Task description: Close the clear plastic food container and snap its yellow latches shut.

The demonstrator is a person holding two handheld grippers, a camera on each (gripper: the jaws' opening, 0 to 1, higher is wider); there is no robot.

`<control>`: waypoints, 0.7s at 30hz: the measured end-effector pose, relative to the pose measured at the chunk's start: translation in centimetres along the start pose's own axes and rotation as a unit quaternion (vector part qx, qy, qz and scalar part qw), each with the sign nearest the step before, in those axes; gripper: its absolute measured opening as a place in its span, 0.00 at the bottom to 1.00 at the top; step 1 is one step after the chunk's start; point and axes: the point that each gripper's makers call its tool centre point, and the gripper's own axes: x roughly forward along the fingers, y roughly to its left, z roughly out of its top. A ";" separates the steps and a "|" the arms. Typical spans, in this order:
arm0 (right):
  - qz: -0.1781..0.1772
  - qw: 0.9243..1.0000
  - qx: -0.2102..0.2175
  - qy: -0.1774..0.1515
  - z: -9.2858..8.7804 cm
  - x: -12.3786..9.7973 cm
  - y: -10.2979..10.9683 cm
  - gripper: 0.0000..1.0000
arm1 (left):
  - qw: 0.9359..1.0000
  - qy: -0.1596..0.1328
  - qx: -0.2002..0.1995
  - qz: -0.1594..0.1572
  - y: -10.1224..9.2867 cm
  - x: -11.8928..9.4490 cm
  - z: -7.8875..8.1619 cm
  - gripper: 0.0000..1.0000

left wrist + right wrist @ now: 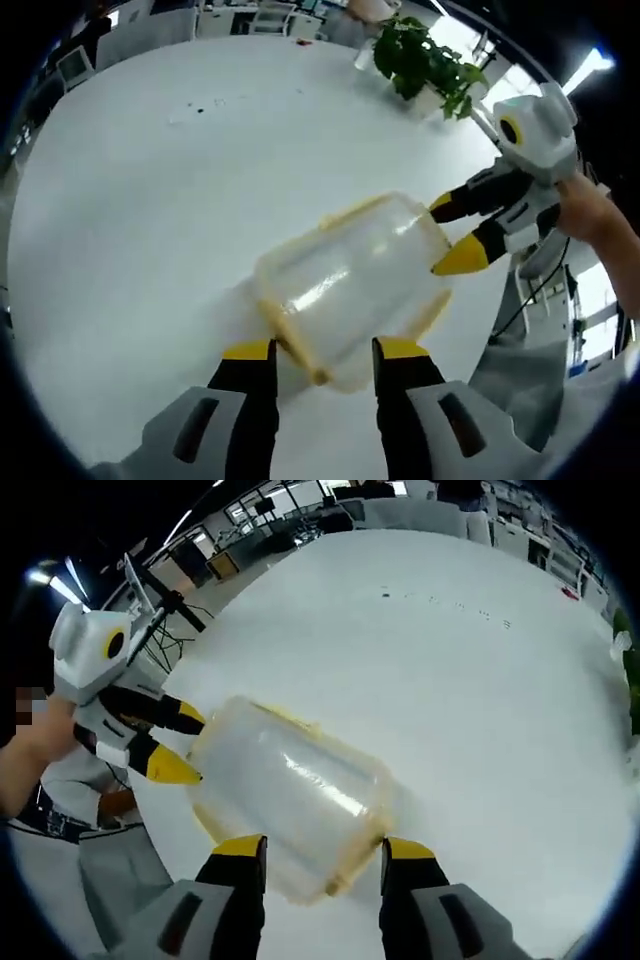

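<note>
In the left gripper view, the clear container [352, 282] is seen on the white table [150, 220], between the spread jaws of the left gripper [323, 352], with the right gripper [452, 232] at its far right end. In the right gripper view, the container [290, 795] lies between the parted jaws of the right gripper [323, 852], and the left gripper [182, 744] touches its far left end.

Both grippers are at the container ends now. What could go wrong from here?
1. The container lies tilted between open jaws at both ends; neither the left gripper nor the right gripper clearly clamps it, so it may slide on the smooth table.
2. It sits near the table edge and could be pushed off.
3. The yellow latch hangs loose; squeezing there may miss it or bend it.
</note>
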 end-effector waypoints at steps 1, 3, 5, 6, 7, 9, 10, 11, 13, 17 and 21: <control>0.000 1.000 0.001 0.000 0.0 0.0 0.0 0.43 | 1.000 0.000 0.001 0.000 0.0 0.0 0.0 0.36; 0.000 1.000 0.002 0.000 0.0 0.0 0.0 0.43 | 1.000 0.001 0.001 0.000 0.0 0.0 0.0 0.35; -0.002 1.000 0.001 0.001 0.0 0.0 0.0 0.43 | 1.000 0.002 0.002 0.000 -0.1 0.0 0.0 0.35; -0.002 1.000 0.001 0.001 0.0 0.1 0.0 0.42 | 1.000 0.002 0.002 0.000 -0.1 0.0 0.0 0.35; -0.002 1.000 0.002 0.001 0.0 0.1 0.0 0.42 | 1.000 0.002 0.002 0.000 0.0 0.0 0.0 0.35; -0.002 1.000 0.001 0.001 0.0 0.0 0.1 0.42 | 1.000 0.002 0.004 0.000 0.0 0.0 0.0 0.35; -0.002 1.000 0.001 0.002 0.0 0.1 0.0 0.42 | 1.000 0.002 0.003 0.000 0.0 0.0 0.0 0.35; -0.002 1.000 0.001 0.002 0.0 0.1 0.0 0.42 | 1.000 0.002 0.002 0.001 0.0 0.0 0.0 0.34; -0.002 1.000 0.001 0.001 0.0 0.1 0.0 0.42 | 1.000 0.002 0.004 0.002 0.0 0.0 0.0 0.34; -0.003 1.000 0.001 -0.003 0.0 0.1 0.1 0.41 | 1.000 0.000 0.004 0.002 0.0 0.1 0.0 0.33; 0.012 0.999 0.046 0.008 -0.8 0.5 0.2 0.36 | 0.997 -0.041 -0.064 -0.031 -0.7 0.4 1.0 0.28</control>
